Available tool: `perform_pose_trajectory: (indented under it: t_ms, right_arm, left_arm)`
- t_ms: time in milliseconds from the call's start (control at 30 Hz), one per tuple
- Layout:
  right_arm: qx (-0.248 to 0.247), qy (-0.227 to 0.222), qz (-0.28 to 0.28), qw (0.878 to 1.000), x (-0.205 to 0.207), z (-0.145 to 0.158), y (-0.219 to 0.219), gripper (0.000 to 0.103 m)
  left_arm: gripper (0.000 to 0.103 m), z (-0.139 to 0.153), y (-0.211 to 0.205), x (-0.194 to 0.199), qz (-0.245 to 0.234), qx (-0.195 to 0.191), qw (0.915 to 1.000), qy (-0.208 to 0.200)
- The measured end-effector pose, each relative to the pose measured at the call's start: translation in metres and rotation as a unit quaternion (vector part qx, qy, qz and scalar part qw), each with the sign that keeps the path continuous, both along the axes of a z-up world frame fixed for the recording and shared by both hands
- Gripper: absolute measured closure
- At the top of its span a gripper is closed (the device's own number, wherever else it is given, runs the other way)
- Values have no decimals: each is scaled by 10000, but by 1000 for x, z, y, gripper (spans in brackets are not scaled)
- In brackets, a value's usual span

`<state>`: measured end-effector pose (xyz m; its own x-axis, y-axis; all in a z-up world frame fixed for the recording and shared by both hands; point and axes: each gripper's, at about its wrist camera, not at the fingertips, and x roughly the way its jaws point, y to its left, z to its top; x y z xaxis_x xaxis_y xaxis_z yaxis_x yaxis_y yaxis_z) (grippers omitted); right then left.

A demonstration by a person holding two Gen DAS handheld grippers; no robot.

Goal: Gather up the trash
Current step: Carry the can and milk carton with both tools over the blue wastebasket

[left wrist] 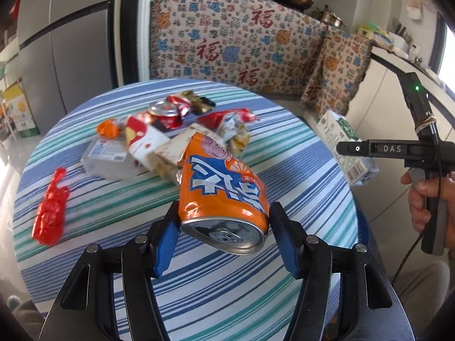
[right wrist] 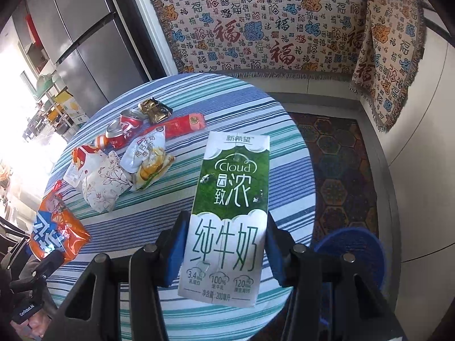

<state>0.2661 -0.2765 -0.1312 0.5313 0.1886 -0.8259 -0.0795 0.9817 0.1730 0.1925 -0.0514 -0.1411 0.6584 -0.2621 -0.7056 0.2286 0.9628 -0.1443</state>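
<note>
Risk of a dropped item while both grippers carry trash above the round table in blue, white and green striped cloth.
Green-and-white milk carton is clamped low on its sides in the right gripper, top-heavy, so it could pivot out; dented orange drink can, pinched near its rim by the left gripper, may slip on curved metal. Crumpled wrappers wait near the tabletop's far edge.

left claw clamps dented orange can | above striped table | wrapper pile behind
</note>
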Motion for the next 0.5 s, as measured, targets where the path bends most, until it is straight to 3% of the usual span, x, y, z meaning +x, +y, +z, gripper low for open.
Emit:
perform_pose_trajectory:
  t_ms: [267,500]
  right_arm:
    - [-68,4,-656,9978,-30,3,-95,53]
    - [127,239,-1287,9913,-46,-24,-180,53]
  left_arm:
    - [40,11,-113,21,-948,-148,9954,-12]
    - [40,0,-218,26,-1698,-154,9852,150]
